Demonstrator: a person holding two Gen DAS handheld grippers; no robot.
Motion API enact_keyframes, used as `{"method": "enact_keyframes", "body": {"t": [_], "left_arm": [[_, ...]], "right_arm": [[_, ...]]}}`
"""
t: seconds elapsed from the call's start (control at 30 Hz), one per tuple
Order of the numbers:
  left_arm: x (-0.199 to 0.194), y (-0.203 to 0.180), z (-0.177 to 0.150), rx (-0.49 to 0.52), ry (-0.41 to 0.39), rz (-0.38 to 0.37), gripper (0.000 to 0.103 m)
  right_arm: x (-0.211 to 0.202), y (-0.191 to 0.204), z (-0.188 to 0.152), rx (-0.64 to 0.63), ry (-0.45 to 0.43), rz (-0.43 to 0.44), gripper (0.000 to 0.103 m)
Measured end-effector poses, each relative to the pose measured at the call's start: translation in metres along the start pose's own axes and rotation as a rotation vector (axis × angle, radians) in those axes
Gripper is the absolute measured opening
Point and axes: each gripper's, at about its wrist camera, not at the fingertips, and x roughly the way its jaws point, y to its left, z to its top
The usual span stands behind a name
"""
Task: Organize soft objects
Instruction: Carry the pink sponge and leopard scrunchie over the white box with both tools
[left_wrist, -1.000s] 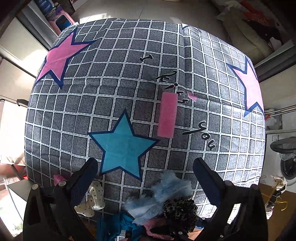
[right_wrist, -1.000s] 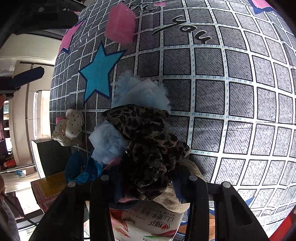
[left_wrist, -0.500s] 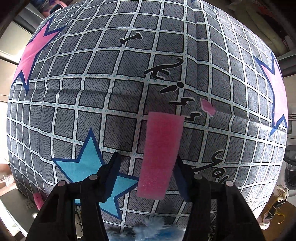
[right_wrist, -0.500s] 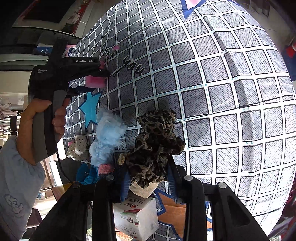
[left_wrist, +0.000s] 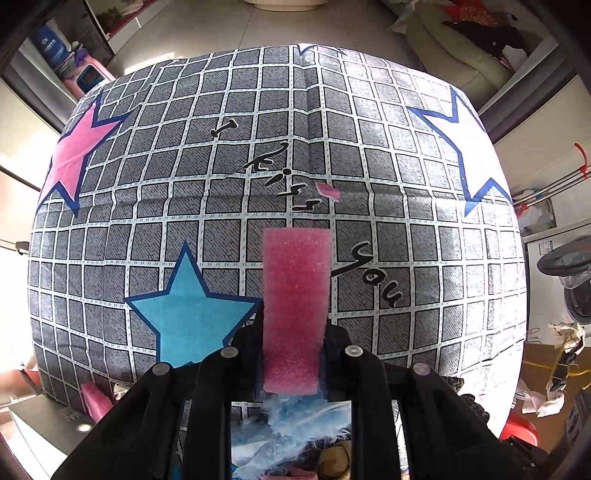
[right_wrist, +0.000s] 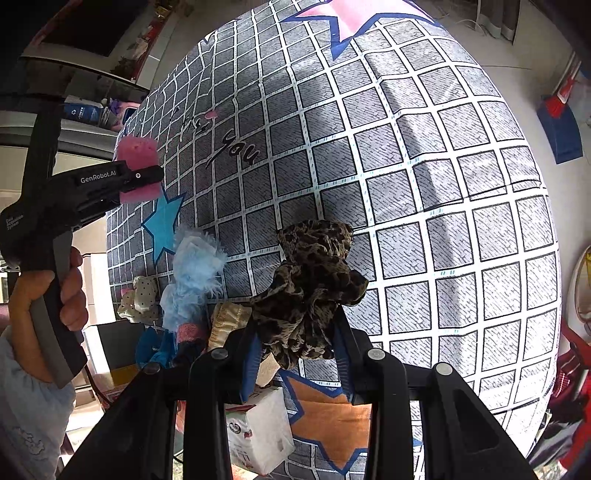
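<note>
left gripper (left_wrist: 291, 354): jaws clamped on the pink foam (left_wrist: 295, 310), pointing straight down at the bed; foam stands up between the pads, most of its length past the tips. seen from the right wrist view, the same foam (right_wrist: 138, 170) is off the cover, carried in the person's hand (right_wrist: 48, 295).

right gripper (right_wrist: 295, 354): jaws closed on the leopard scrunchie (right_wrist: 314, 284), bunched and held clear of the cover.

other soft items near the bed edge: blue fluff (right_wrist: 195, 266), spotted bow (right_wrist: 142, 295), blue cloth (right_wrist: 153, 347), a second pink piece (left_wrist: 96, 402). small pink scrap (left_wrist: 328, 191) lies alone on the cover, well apart from the pile.

risks (judgement):
- foam is gripped near one end only; a quick swing could lever it out of the pads.
- hard squeeze may tear off more crumbs like the scrap.
- scrunchie is loose fabric; folds could slip or snag on a pad at release.
- both hands loaded, close to the pile: could knock the fluff off the edge.

surface: bed cover (left_wrist: 221, 184), grey grid with stars and script, soft, creased. room: tiled floor, cushion (left_wrist: 443, 48), washer (left_wrist: 569, 288), carton (right_wrist: 258, 432) below the bed edge.
</note>
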Motion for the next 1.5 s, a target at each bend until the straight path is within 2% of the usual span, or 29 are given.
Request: {"method": "enact_keyframes", "body": {"t": [0.2,0.3,0.33,0.37,0.4,0.43,0.63,0.7,0.73,0.77,0.8,0.83,0.93,1.2,1.5], "left_arm": [[-0.036,-0.008,-0.058,0.046,-0.023,-0.047,0.024],[-0.048,-0.003,-0.078,0.034,-0.018,-0.072,0.024],[-0.052,0.0,-0.085,0.035,-0.018,-0.074,0.024],[-0.055,0.003,-0.092,0.04,-0.02,-0.071,0.024],[-0.058,0.006,-0.1,0.046,-0.02,-0.067,0.024],[-0.061,0.008,-0.106,0.052,-0.017,-0.064,0.024],[-0.066,0.016,-0.135,0.08,0.009,-0.048,0.024],[-0.069,0.015,-0.141,0.09,0.011,-0.047,0.024],[-0.072,0.013,-0.144,0.101,0.006,-0.042,0.024],[-0.074,0.011,-0.148,0.112,0.002,-0.038,0.024],[-0.076,0.008,-0.151,0.124,0.0,-0.039,0.024],[-0.078,0.005,-0.154,0.135,0.0,-0.043,0.024],[-0.083,-0.003,-0.164,0.163,0.01,-0.059,0.024],[-0.115,-0.006,-0.187,0.198,-0.026,-0.079,0.024],[-0.152,0.014,-0.222,0.195,-0.072,-0.095,0.024]], "right_arm": [[-0.012,0.016,-0.011,-0.025,-0.031,-0.02,0.037],[-0.011,0.018,-0.014,-0.033,-0.042,-0.071,0.037],[-0.009,0.016,-0.013,-0.029,-0.04,-0.082,0.048],[-0.003,0.012,-0.011,-0.022,-0.03,-0.109,0.073],[0.001,0.009,-0.008,-0.017,-0.026,-0.146,0.085],[0.004,0.006,-0.005,-0.015,-0.038,-0.174,0.089],[0.057,-0.002,0.008,-0.054,0.062,-0.295,0.089],[0.066,-0.001,0.007,-0.077,0.073,-0.354,0.084],[0.067,0.003,0.006,-0.098,0.071,-0.389,0.076],[0.066,0.006,0.004,-0.118,0.066,-0.399,0.061],[0.066,0.009,0.002,-0.136,0.065,-0.411,0.053],[0.065,0.01,0.001,-0.14,0.072,-0.406,0.046],[0.059,0.004,-0.002,-0.099,0.086,-0.335,0.04],[0.004,0.025,-0.036,-0.079,0.016,-0.217,0.04],[-0.03,0.094,-0.068,-0.17,-0.022,-0.148,0.04]]}}
